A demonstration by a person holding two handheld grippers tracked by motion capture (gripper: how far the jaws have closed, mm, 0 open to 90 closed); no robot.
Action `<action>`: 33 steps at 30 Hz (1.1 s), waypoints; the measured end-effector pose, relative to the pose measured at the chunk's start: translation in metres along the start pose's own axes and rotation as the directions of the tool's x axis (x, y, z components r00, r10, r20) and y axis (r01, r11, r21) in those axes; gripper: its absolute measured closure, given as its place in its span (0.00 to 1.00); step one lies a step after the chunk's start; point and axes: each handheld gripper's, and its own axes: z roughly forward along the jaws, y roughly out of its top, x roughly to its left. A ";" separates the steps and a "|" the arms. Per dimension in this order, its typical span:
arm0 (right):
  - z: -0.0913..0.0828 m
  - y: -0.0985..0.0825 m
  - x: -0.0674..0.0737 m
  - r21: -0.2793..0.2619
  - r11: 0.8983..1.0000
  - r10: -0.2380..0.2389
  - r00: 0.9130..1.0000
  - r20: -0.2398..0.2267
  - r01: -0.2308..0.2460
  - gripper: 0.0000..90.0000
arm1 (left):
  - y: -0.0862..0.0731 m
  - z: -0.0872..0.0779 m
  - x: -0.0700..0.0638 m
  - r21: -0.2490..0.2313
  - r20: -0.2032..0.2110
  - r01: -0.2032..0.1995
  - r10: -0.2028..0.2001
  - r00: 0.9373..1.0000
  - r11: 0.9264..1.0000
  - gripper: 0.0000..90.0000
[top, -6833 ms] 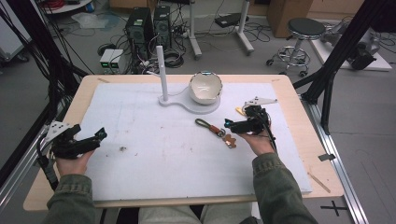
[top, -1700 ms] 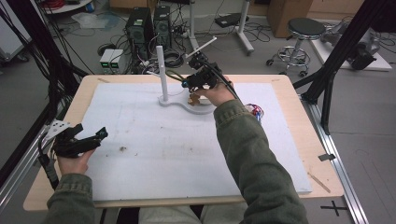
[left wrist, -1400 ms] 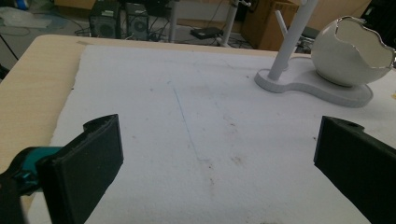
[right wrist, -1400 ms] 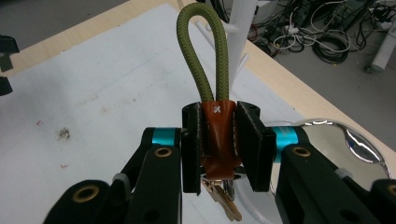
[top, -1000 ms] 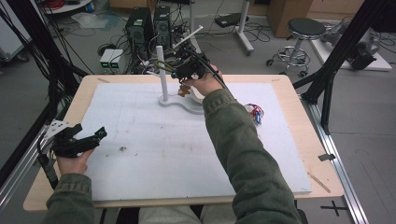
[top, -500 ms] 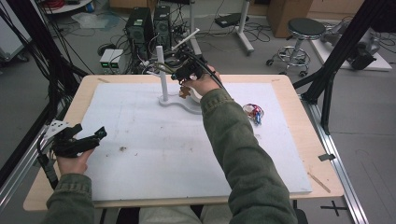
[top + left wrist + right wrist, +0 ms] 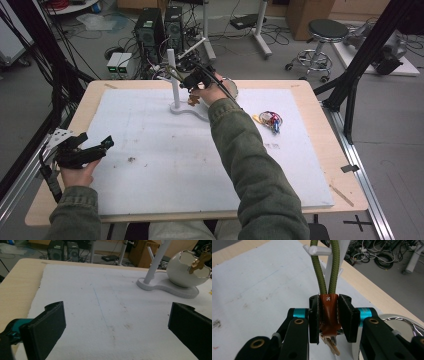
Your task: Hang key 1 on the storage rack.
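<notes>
White foam mat (image 7: 165, 165) over wooden table (image 7: 345, 165); computer towers (image 7: 162, 25) upper left. Right gripper (image 7: 329, 317) clamps leather keychain tab (image 7: 328, 312); left gripper (image 7: 117, 325) gapes.

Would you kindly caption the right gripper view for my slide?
Right gripper clamps keychain's brown leather tab, its green cord loop over white stand's peg.

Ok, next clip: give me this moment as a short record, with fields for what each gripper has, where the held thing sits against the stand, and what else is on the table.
right gripper: shut on the brown leather tab of the keychain
keychain loop: olive cord, looped over a peg of the white stand
keys: hang below the tab, by the white bowl
left gripper: open, nothing between its jaws, at the table's near left
elsewhere: a coloured key bundle lies on the white mat, to the right
</notes>
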 end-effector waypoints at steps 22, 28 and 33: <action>-0.005 -0.011 -0.013 0.049 0.995 0.080 0.994 0.079 -0.084 0.11 | 0.000 0.003 0.000 0.003 -0.005 0.003 -0.002 1.000 1.000 0.02; -0.014 -0.029 -0.022 0.067 0.994 0.080 0.996 0.045 -0.083 0.02 | 0.000 0.003 0.000 0.003 -0.009 0.001 -0.001 1.000 1.000 0.02; -0.016 -0.042 -0.027 0.097 0.991 0.085 0.995 0.043 -0.089 0.02 | 0.000 0.002 -0.001 0.005 -0.008 -0.002 0.002 1.000 1.000 0.02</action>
